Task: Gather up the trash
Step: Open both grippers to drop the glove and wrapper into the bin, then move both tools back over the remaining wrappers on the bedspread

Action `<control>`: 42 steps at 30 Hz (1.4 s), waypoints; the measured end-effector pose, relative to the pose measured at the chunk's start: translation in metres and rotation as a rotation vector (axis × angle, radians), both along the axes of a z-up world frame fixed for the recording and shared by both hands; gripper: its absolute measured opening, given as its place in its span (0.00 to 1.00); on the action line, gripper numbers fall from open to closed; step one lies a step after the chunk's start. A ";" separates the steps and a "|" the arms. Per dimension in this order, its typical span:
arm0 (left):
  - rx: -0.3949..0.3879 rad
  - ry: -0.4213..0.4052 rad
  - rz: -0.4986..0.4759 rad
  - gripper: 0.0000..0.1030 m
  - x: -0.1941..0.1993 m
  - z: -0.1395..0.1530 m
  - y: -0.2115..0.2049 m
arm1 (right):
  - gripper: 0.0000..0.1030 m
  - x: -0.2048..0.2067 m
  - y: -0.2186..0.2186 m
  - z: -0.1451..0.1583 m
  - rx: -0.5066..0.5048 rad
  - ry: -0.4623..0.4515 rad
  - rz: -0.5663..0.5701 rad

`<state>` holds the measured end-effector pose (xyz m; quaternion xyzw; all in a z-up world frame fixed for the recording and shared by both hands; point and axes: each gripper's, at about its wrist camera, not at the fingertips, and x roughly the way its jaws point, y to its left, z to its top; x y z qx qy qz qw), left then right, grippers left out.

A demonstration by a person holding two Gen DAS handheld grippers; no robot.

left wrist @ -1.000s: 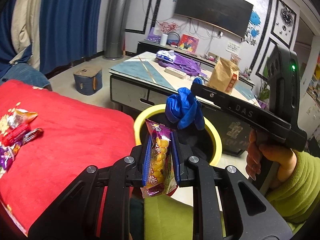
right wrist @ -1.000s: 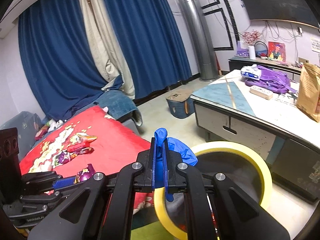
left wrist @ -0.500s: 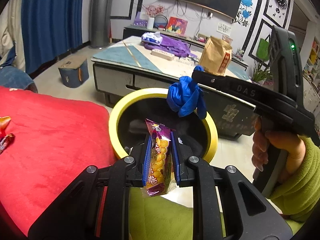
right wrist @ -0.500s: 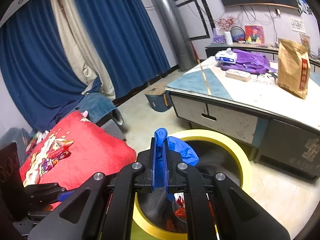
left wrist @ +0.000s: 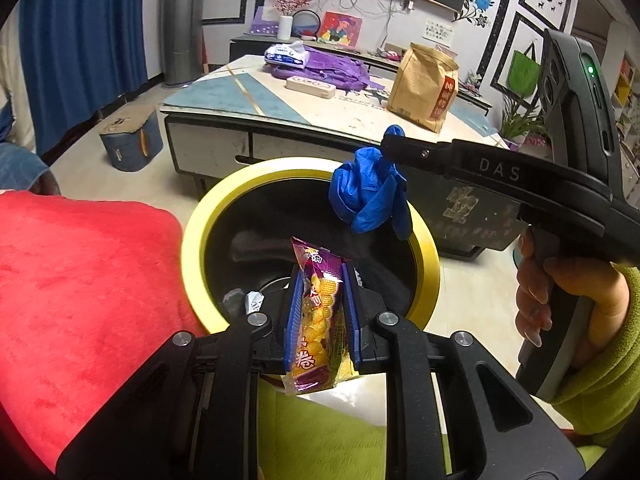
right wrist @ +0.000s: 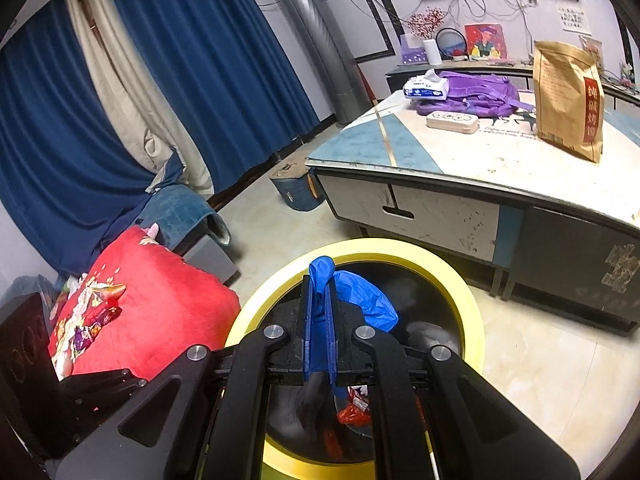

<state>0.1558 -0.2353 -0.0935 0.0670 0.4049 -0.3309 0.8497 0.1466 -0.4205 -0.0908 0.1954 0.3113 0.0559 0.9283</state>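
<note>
My left gripper [left wrist: 320,312] is shut on a purple and yellow snack packet [left wrist: 318,320], held upright over the near rim of a yellow-rimmed black trash bin [left wrist: 208,216]. My right gripper [right wrist: 319,316] is shut on a crumpled blue glove [right wrist: 360,296], which hangs over the bin's [right wrist: 472,308] opening. In the left wrist view the glove [left wrist: 368,196] dangles from the right gripper's tip [left wrist: 394,142] above the bin's far side. Wrappers [right wrist: 352,410] lie at the bin's bottom.
A red blanket [left wrist: 88,272] lies left of the bin, with several loose snack wrappers [right wrist: 94,320] on it. A low table [right wrist: 460,164] behind the bin bears a brown paper bag [right wrist: 568,100] and a purple backpack [right wrist: 480,92]. Blue curtains [right wrist: 180,60] hang at the left.
Both grippers have moved forward and down toward the bin, each keeping its hold. The bin has grown larger in both views and its inside now shows.
</note>
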 end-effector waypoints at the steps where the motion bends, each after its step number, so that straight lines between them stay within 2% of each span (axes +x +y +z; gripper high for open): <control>1: -0.003 0.009 -0.002 0.13 0.002 -0.002 -0.001 | 0.06 0.000 -0.001 -0.001 0.002 0.005 0.001; 10: -0.009 0.051 0.000 0.15 0.010 -0.016 -0.010 | 0.06 0.005 -0.009 -0.011 0.027 0.037 -0.010; 13: -0.025 0.064 0.011 0.29 0.011 -0.018 -0.009 | 0.10 0.007 -0.011 -0.013 0.032 0.049 -0.012; 15: -0.031 0.062 0.019 0.41 0.013 -0.018 -0.008 | 0.27 0.006 -0.012 -0.014 0.035 0.050 -0.019; 17: -0.040 0.062 0.029 0.47 0.013 -0.016 -0.006 | 0.35 0.006 -0.013 -0.014 0.036 0.048 -0.025; 20: -0.053 0.050 0.060 0.62 0.013 -0.011 0.002 | 0.45 0.006 -0.014 -0.013 0.035 0.048 -0.034; 26: -0.082 0.003 0.147 0.87 0.012 0.006 0.028 | 0.47 0.004 -0.008 -0.009 0.023 0.040 -0.029; 33: -0.104 -0.071 0.284 0.89 0.007 0.031 0.071 | 0.53 -0.003 0.017 0.009 -0.005 -0.010 0.026; 42: -0.133 -0.145 0.452 0.89 0.002 0.053 0.127 | 0.54 -0.012 0.064 0.031 -0.046 -0.084 0.130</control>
